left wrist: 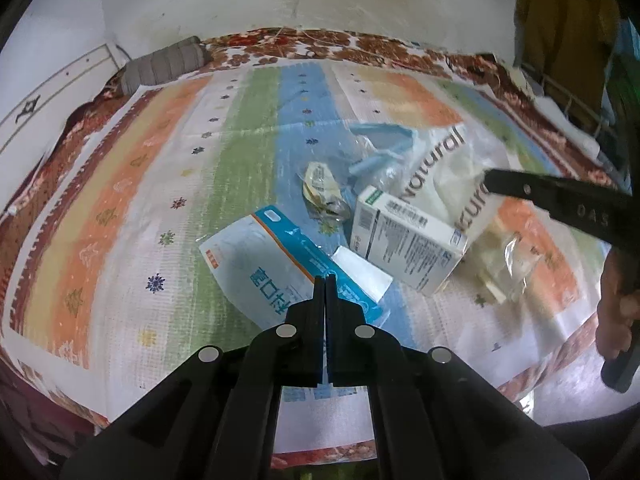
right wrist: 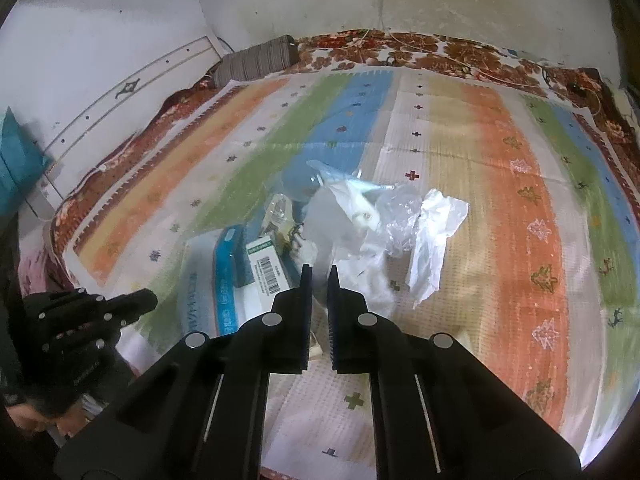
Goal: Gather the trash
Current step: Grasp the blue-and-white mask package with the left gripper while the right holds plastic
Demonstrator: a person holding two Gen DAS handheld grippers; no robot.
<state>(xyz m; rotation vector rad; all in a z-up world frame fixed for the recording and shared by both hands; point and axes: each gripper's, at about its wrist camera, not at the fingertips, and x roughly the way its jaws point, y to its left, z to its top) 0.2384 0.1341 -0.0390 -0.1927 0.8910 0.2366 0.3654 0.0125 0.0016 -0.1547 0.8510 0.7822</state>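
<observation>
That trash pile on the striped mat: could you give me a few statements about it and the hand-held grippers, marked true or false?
1. The left hand-held gripper has its fingers pressed together. True.
2. The white box stands alone, far from the other trash. False: it lies in the pile, beside the blue pouch and the "Natural" bag.
3. The right hand-held gripper shows a narrow gap between its fingers. True.
4. The trash lies on a bare wooden floor. False: it lies on a striped mat.

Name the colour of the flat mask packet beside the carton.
Light blue and white mask packet, clearest in the left wrist view.
</observation>
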